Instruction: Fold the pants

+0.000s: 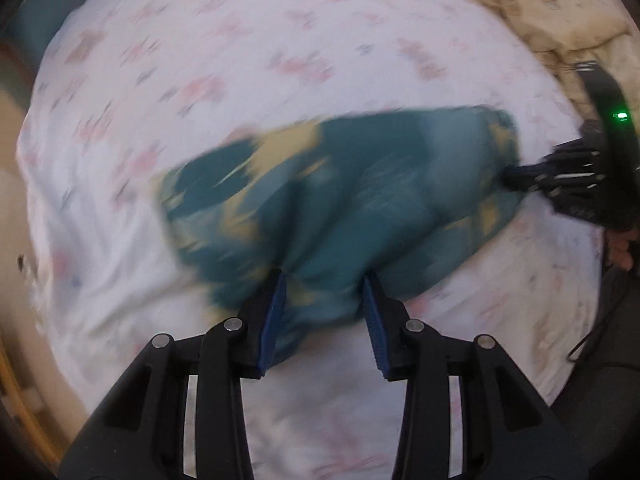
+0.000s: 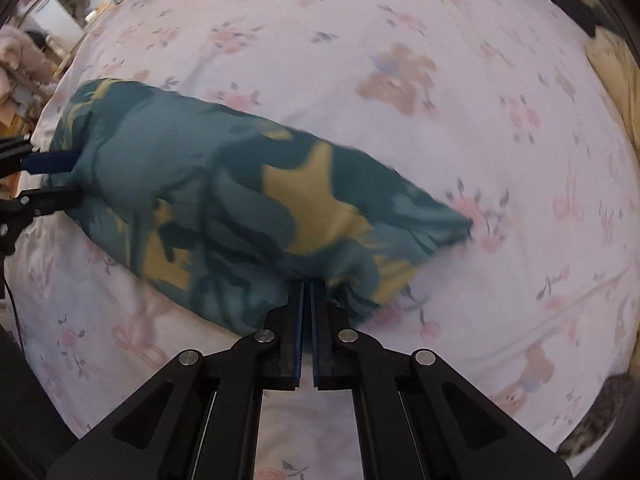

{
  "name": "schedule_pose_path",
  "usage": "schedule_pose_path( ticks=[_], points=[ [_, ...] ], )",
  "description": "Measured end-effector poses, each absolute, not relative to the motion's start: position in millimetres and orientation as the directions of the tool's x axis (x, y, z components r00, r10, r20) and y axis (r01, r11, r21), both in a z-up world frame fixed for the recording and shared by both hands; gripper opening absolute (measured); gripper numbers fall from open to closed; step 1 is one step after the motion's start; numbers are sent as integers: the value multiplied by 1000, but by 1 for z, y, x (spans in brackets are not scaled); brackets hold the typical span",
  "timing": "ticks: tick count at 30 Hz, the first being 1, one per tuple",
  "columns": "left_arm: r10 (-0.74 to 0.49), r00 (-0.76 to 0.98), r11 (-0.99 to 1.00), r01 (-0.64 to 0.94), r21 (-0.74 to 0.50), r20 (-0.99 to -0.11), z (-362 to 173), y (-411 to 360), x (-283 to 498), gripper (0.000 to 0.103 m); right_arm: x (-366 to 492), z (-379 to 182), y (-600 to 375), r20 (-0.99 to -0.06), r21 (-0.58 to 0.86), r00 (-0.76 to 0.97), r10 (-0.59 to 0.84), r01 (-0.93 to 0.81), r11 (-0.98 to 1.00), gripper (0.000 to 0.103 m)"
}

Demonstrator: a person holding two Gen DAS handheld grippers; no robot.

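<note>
Both grippers at the near edge of the pants, the bundle stretched between them.

The left gripper (image 1: 325, 280) stands spread, with teal-and-yellow cloth of the pants (image 1: 340, 200) bunched between its fingers but not pinched. The right gripper (image 2: 307, 286) is clamped on the hem. The pants lie on the floral sheet (image 2: 360, 60), long axis running from one gripper to the other. Only the right view shows the far end tapering free; the left view is blurred.

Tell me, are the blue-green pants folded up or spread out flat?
Folded, or at least bunched. The pants form one thick, puffy bundle on the flowery sheet, with no separate legs showing. How neatly, blur hides.
</note>
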State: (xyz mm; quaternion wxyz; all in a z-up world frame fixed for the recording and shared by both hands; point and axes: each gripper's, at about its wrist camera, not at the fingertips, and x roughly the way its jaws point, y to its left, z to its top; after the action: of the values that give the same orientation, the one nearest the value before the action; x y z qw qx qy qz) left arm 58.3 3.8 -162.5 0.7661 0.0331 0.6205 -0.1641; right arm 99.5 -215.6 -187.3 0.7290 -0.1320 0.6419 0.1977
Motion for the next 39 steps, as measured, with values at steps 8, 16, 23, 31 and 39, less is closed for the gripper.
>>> schedule_pose_path(
  ticks=[8,16,23,31,39],
  points=[
    [-134,172,973,212,-96,-976,-163,34,43,36,101,-191,-228,-995,20,84,59,-405,914,0],
    [-139,113,985,-91,-149,-984,-142,95,32,39,109,-158,-293,-983,98,132,124,-185,978,6],
    [-199,305,953,-163,-257,-931,-128,97,54,83,125,-145,-320,-904,400,177,390,24,916,81],
    [-301,243,932,-131,-339,-922,-175,71,85,83,124,-202,-285,-840,541,133,526,147,828,80],
    [-403,222,899,-88,-430,-888,-171,57,80,58,119,-203,-282,-771,635,169,614,138,760,69]
  ],
)
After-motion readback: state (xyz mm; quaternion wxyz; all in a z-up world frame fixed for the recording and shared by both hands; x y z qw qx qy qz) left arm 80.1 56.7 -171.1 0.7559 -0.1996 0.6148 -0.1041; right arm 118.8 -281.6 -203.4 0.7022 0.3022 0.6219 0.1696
